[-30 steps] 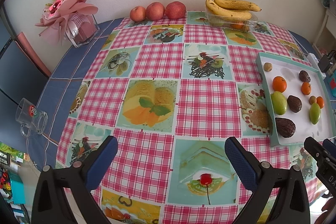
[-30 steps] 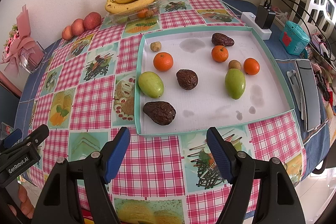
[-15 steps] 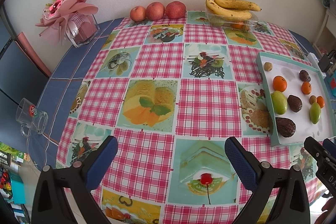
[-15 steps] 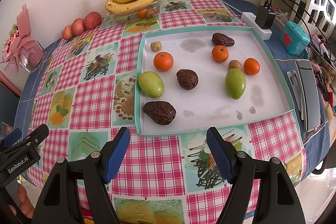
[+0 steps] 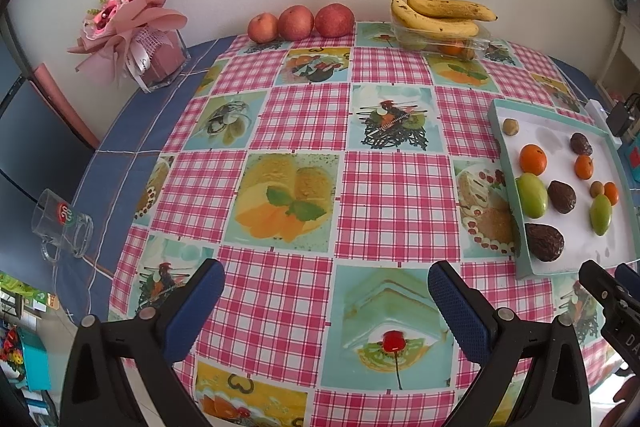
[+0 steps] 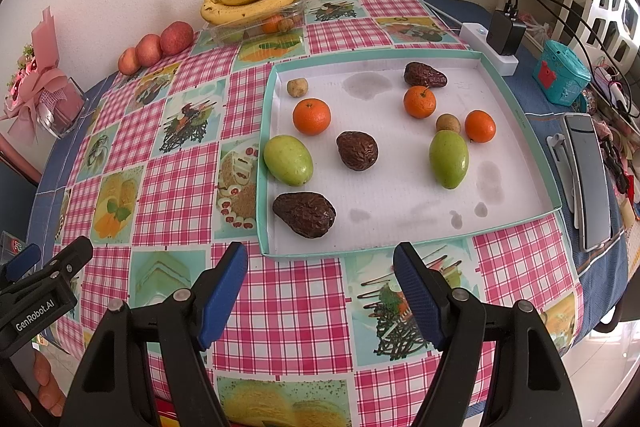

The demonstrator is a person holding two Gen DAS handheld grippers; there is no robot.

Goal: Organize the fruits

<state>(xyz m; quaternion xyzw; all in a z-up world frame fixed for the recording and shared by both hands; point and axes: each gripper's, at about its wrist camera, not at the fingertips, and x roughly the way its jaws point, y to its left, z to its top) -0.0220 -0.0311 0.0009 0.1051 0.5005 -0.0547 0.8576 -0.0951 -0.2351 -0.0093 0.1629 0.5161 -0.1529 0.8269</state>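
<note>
Below both of my grippers lies a table covered with a pink checked cloth (image 5: pixel 304 123). My left gripper (image 5: pixel 326 301) hangs over bare cloth with its jaws wide and nothing between them. My right gripper (image 6: pixel 320 287) hangs just short of the near edge of the tray (image 6: pixel 516 103), jaws likewise wide and empty.

In the right wrist view, the fruit lies loose inside the tray:
- at 12 o'clock from my right gripper, a wrinkled brown fruit (image 6: pixel 357 155);
- at 11 o'clock, a second brown fruit (image 6: pixel 305 214) close to the near rim, with a green fruit (image 6: pixel 288 160) and an orange (image 6: pixel 312 116) behind it;
- at 1 o'clock, another green fruit (image 6: pixel 449 159), touching a small tan fruit (image 6: pixel 448 123), with two more oranges (image 6: pixel 419 101) nearby.

Nothing stands between my right gripper and the tray except its low rim.

At the far wall, a bunch of bananas (image 6: pixel 256 1) rests on a clear box, and three apples (image 6: pixel 154 47) sit in a row to its left. At 10 o'clock from my left gripper stands a pink bouquet (image 5: pixel 132 27); at 9 o'clock a glass mug (image 5: pixel 60 227) lies on its side. Right of the tray sit a power strip (image 6: pixel 490 45) and a teal box (image 6: pixel 562 71).
</note>
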